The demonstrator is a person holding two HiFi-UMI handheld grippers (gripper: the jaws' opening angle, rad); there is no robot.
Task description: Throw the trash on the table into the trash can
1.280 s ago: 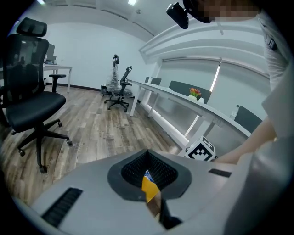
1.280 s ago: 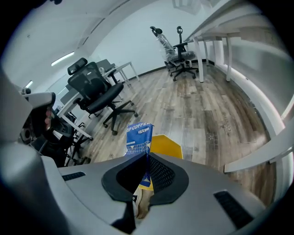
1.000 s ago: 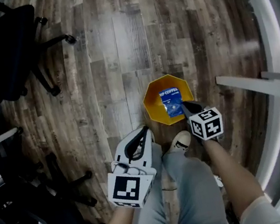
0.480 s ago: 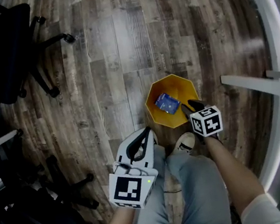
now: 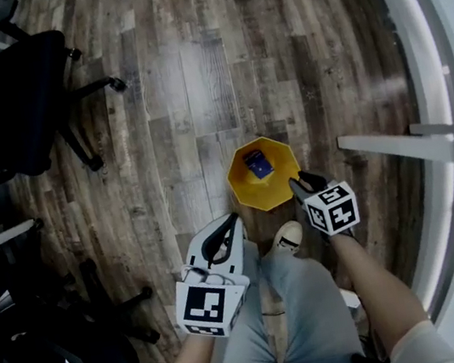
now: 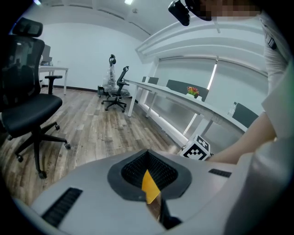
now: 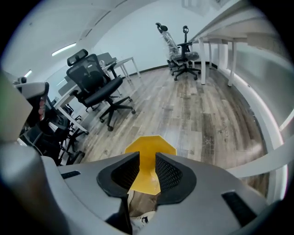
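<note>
Trash, one small blue printed packet (image 5: 258, 163), lies inside the yellow octagonal plastic trash can (image 5: 248, 195) on the wood-plank floor (image 5: 193, 79), so this piece looks delivered. In the head view the right tool (image 5: 300, 182) hangs just beside the can's near rim, a sensible spot for a drop. The left tool (image 5: 233, 218) hangs apart from the can, over the person's grey-trousered leg (image 5: 302, 293), likely idle.

The left gripper view shows what the head view cannot. Its jaws meet at the tips with nothing held, only a sliver of yellow showing behind. A long white table (image 6: 174, 94) runs along the wall; I'd judge more trash would be sought there, though I can make none out.

The right gripper view settles the other tool. Its jaws stand spread, having just parted and then eased in slightly, with nothing between them. The can sits straight ahead, and the packet doesn't show there.
</note>
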